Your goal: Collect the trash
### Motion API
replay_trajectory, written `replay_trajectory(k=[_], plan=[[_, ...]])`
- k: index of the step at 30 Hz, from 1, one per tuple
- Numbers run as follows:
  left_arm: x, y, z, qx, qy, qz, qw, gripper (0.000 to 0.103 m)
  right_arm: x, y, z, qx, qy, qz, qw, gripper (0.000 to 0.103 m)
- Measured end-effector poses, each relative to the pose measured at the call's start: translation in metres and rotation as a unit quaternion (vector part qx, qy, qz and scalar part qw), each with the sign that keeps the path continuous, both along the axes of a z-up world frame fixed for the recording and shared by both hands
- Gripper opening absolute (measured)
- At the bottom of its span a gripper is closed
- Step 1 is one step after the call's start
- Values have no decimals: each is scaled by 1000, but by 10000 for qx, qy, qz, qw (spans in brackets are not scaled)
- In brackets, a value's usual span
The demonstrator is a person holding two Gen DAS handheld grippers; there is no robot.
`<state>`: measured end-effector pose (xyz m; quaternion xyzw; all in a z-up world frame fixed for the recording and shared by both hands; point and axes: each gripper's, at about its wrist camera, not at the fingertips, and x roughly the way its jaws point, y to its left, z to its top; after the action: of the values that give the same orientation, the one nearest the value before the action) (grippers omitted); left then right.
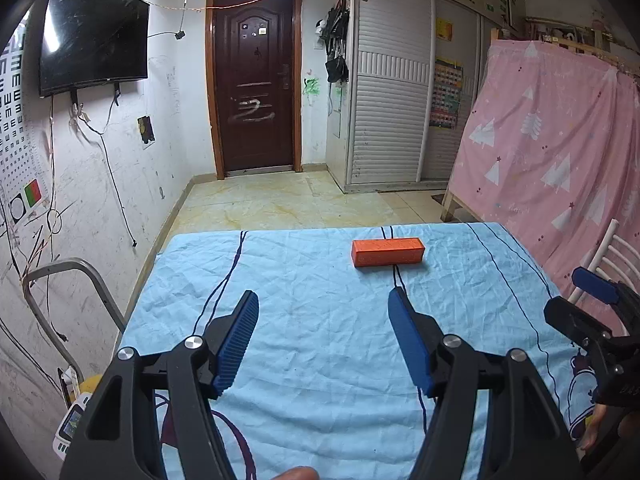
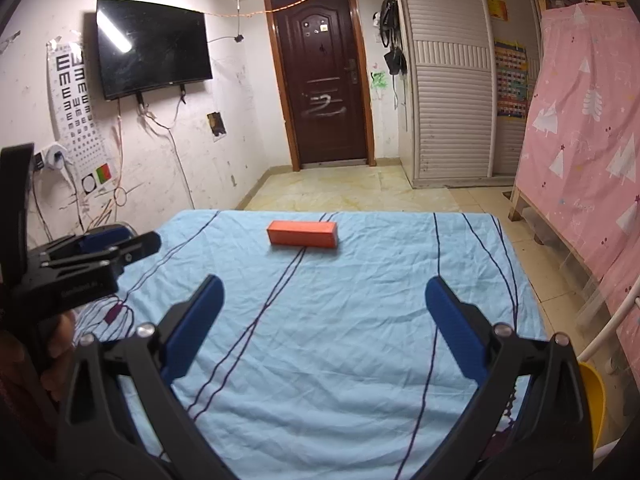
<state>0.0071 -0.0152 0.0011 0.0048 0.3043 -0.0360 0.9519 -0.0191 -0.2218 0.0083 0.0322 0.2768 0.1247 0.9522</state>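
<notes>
while both grippers hang over the near half of the blue-sheeted surface, the orange box lies well ahead nr the far edge, long axis crosswise. left gripper and right gripper both have fingers spread, nothing betw them. box sits about centred for either; cloth all round it is bare, so approach is free.

each gripper is a black plastic frame with triangular cut-outs and round silver screw heads at the joints. the left gripper carries long blue pads, ribbed on the inner faces. the right gripper has matching smooth-looking blue pads. faint pale lettering marks one black side.
</notes>
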Motion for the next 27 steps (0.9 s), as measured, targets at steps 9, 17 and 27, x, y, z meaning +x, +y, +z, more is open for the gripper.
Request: replay_trajectory(k=[9,17,27], plan=[[0,3,1,-40,-12,26,10000,59,-1,2,1,-13,-6,-8,10000,97],[0,4,1,-40,-17,32,10000,59,-1,2,1,-14,-3,-3,10000,97],[0,5,0,-45,-16,37,10000,59,-1,2,0,-23,-2,5,10000,97]])
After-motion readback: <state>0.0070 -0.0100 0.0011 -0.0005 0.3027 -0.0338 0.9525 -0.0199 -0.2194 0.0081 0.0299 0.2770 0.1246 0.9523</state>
